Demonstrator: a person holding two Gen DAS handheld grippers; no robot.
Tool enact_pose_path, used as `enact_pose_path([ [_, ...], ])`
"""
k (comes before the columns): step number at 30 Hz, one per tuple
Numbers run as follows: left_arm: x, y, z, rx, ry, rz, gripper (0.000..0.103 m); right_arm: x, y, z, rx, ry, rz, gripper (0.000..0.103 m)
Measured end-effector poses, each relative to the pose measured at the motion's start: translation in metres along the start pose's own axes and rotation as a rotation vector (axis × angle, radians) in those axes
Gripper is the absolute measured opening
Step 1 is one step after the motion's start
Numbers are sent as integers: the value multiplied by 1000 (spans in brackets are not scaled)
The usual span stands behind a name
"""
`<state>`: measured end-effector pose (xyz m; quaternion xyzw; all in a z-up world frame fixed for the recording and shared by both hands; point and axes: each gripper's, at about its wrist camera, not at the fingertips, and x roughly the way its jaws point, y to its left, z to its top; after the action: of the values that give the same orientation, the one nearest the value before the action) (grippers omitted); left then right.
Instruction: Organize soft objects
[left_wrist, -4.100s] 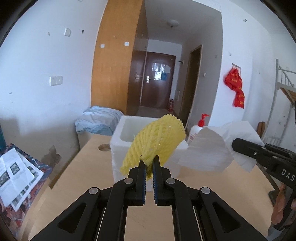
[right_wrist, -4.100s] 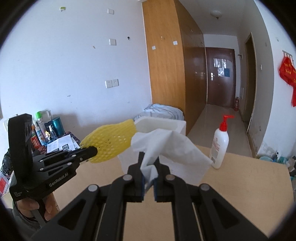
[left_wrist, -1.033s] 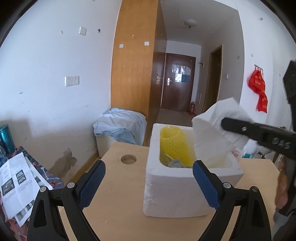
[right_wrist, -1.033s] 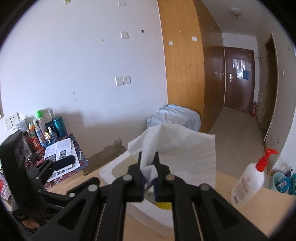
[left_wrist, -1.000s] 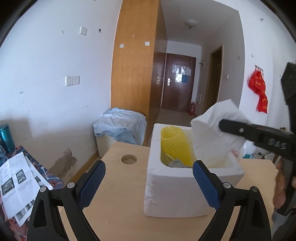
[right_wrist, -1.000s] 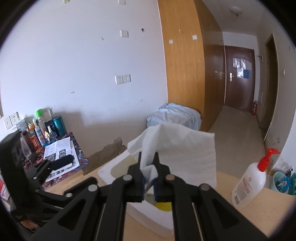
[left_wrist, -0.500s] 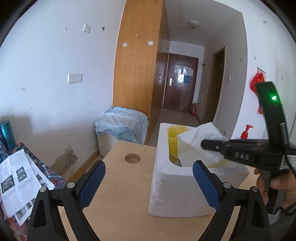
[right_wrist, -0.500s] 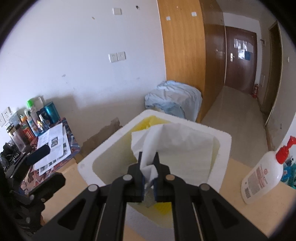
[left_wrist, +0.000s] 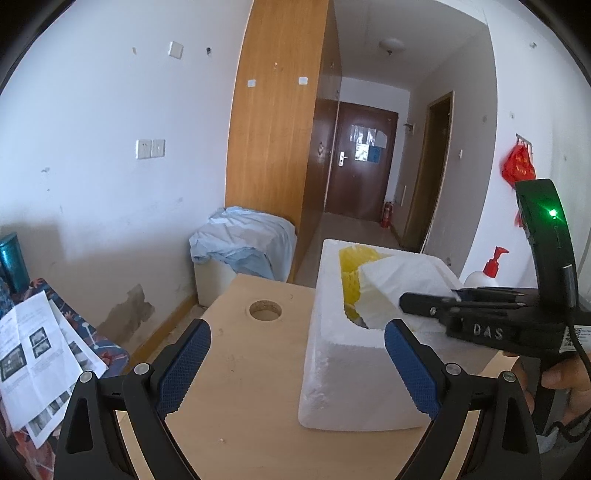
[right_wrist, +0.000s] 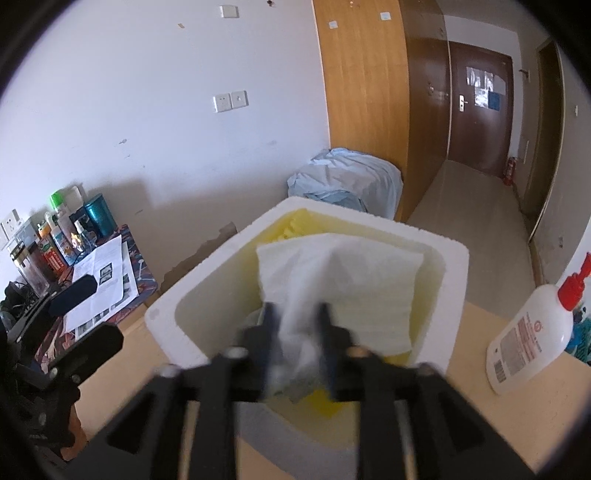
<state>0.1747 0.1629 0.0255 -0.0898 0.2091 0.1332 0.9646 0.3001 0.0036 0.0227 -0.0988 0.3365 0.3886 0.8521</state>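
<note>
Lowered into the foam box (right_wrist: 192, 291), the tissue (right_wrist: 340, 280) is let go. Right gripper (right_wrist: 295, 332) jaws have just been opened; left gripper (left_wrist: 295, 354) is held wide, empty

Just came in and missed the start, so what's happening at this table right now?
A person holding a claw in each hand is packing soft things into the white foam box on the wooden table. The right claw is over the box, and its jaws have just been opening around the white tissue paper, which is still between them as it settles inside. The yellow foam net sleeve is already in the box. The left claw waits open and empty, in front of the box.
</note>
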Motion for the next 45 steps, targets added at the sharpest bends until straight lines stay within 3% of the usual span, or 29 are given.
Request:
enact_pose_path([
  [4,-2,-2,-1,4,-3,-5,95,-18,-3,3,24,-58,1,71],
  [6,-3,-2,-2,3,-4,-5,95,-20,-2,1,14,-38,-4,90],
  [8,-3,-1,-1,-2,-3,-8,95,-24,-1,-1,8,-38,-18,90],
  [15,-6,-2,-2,-5,-13,-13,95,-52,-8,7,59,-136,53,90],
  [18,-7,-2,-2,-7,-15,-16,95,-44,-9,15,69,-153,23,88],
  [19,-8,-3,-2,-8,-15,-17,95,-37,-9,17,65,-143,4,86],
  [24,-12,-2,-2,-8,-21,-17,95,5,-9,11,61,-28,-3,54],
  [27,-13,-1,-2,-10,-18,-14,95,7,-9,2,43,-16,-39,54],
  [29,-14,-1,-2,-13,-15,-15,95,1,-9,1,48,-13,-16,54],
  [35,-18,-2,-1,-14,-23,-18,95,-35,3,0,10,-92,14,54],
  [39,-20,-4,-2,-18,-20,-37,95,-44,6,-8,7,-113,-24,55],
  [45,-25,-4,-5,-17,-17,-41,95,-49,-4,-19,52,-101,-50,70],
])
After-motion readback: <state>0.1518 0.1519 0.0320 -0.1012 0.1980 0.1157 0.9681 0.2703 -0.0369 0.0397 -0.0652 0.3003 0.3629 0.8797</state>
